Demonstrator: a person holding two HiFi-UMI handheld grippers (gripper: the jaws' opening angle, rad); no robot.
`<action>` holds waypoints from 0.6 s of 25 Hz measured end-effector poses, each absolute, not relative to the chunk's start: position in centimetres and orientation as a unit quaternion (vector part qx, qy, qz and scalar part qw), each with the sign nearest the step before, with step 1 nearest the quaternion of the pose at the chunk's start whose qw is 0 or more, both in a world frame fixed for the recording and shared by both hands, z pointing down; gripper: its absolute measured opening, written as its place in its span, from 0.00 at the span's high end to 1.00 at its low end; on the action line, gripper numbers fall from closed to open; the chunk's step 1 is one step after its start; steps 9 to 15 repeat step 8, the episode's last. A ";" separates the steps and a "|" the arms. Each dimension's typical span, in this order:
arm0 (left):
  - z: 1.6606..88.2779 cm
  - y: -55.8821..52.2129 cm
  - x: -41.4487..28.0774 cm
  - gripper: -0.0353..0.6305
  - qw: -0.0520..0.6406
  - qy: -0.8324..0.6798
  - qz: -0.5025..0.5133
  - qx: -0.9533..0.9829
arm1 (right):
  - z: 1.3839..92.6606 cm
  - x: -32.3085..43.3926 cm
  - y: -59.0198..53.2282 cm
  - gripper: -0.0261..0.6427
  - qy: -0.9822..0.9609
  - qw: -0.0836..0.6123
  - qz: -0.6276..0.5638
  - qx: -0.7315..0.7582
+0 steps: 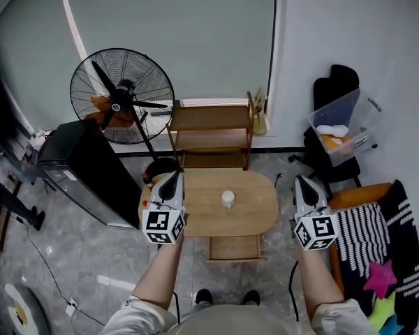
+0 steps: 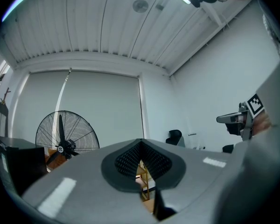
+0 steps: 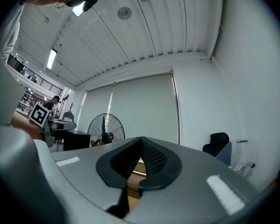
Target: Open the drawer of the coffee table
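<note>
We are holding left gripper (image 1: pixel 171 178) and right gripper (image 1: pixel 304 181) clenched, empty, flanking the coffee table (image 1: pixel 258 208), drawer (image 1: pixel 234 247) between them: apparently a neutral pose.

Wooden coffee table (image 1: pixel 257 213), 1 white cup (image 1: pixel 228 199) near its middle
</note>
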State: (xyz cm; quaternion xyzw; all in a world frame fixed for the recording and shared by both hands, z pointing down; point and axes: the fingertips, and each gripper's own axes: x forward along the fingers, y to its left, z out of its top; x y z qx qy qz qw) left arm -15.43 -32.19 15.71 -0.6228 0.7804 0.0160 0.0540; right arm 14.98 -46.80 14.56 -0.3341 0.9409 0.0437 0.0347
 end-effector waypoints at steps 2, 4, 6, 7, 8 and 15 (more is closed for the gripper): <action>15.7 -32.2 -15.4 0.95 0.054 0.780 0.017 -0.623 | 14.6 14.8 -46.8 0.95 0.941 0.034 0.043 -0.333; 15.7 -32.2 -15.4 0.95 0.054 0.780 0.018 -0.623 | 14.7 14.8 -46.9 0.95 0.941 0.035 0.042 -0.333; 15.7 -32.2 -15.4 0.95 0.054 0.781 0.019 -0.622 | 14.7 14.8 -46.9 0.95 0.942 0.034 0.043 -0.332; 15.6 -32.2 -15.4 0.95 0.054 0.781 0.019 -0.622 | 14.7 14.7 -46.9 0.95 0.942 0.034 0.043 -0.332; 15.6 -32.2 -15.4 0.95 0.055 0.781 0.020 -0.621 | 14.6 14.7 -46.9 0.95 0.942 0.034 0.044 -0.332; 15.6 -32.2 -15.4 0.95 0.055 0.781 0.020 -0.621 | 14.6 14.7 -46.9 0.95 0.942 0.034 0.044 -0.332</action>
